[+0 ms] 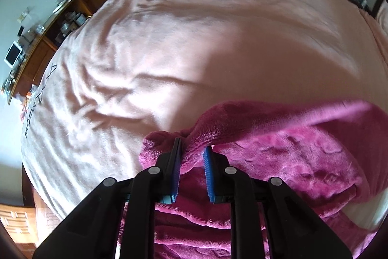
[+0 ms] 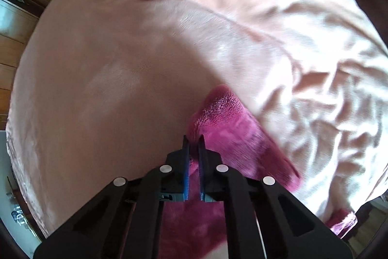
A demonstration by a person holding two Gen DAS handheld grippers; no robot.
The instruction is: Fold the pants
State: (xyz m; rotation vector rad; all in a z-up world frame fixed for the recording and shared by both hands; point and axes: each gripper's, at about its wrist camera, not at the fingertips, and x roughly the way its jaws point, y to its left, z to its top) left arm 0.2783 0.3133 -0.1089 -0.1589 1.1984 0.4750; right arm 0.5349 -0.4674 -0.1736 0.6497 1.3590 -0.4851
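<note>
Pants pinched by left gripper and right gripper; only the left view shows a cluttered sideboard.

The pants smear with motion blur and run off the bottom edge.

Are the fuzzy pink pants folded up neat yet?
Not yet. The pink pants lie bunched and rumpled on the bed, pinched by both grippers.

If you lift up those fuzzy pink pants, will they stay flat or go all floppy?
Probably floppy: the pants already bunch and sag around the left tongs. They look plush, so likely light. The fuzzy pile probably grips rather than slips in the right tongs.
</note>
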